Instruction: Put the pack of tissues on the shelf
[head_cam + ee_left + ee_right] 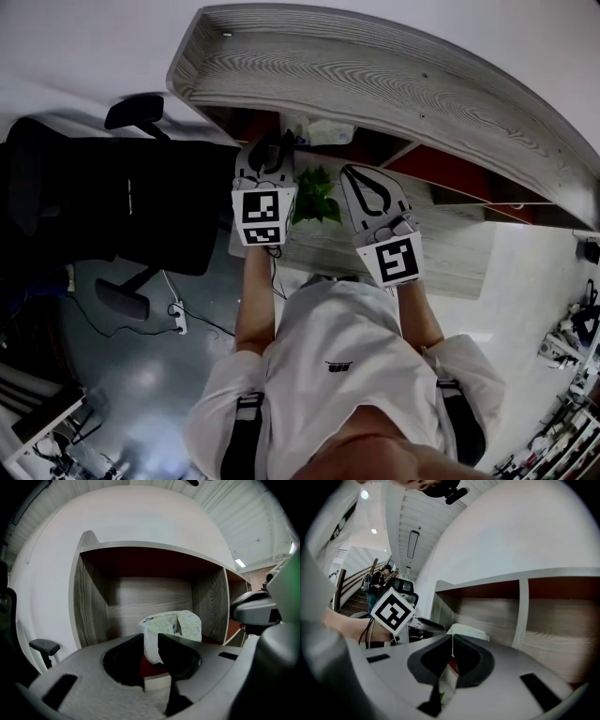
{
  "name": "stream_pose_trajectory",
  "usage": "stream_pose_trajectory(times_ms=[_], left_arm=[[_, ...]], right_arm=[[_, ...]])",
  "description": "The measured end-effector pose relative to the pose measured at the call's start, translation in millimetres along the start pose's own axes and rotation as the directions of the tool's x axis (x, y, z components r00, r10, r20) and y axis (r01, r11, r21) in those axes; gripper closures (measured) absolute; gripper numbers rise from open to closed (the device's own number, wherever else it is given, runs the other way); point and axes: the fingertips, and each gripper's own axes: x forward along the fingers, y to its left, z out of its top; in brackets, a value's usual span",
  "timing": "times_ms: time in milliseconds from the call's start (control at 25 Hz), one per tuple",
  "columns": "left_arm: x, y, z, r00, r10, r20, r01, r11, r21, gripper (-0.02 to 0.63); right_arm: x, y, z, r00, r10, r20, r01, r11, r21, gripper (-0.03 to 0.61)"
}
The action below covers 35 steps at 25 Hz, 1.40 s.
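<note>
The pack of tissues [171, 624] is white with a pale green print and stands at the mouth of a wooden shelf compartment [150, 597]. My left gripper [157, 643] is shut on a fold of its wrapper, which hangs down between the jaws. In the head view the pack [317, 131] shows under the shelf's top board [375, 75], just beyond the left gripper [272, 152]. My right gripper [356, 174] is level with it to the right, apart from the pack. Its jaws [452, 645] are shut with nothing in them, and the pack [468, 632] shows beyond.
A small green plant [317, 197] stands on the desk [459, 246] between the two grippers. A black office chair [131, 202] is at the left. A vertical divider [519, 613] splits the shelf compartments. A power strip [178, 317] with cables lies on the floor.
</note>
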Motion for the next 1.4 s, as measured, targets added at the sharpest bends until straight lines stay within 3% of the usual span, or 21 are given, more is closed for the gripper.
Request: stream_pose_trajectory(times_ms=[560,1400], left_arm=[[-35,-20,15,0.999,-0.015,0.043,0.015,1.0,0.008,0.515],[-65,-41,14,0.998,-0.022,0.059,0.022,1.0,-0.001,0.515]], right_arm=[[-17,4,9,0.999,-0.018,0.039,0.016,0.998,0.056,0.552],[-32,17,14,0.998,0.002,0.059,-0.005,0.999,0.046,0.552]])
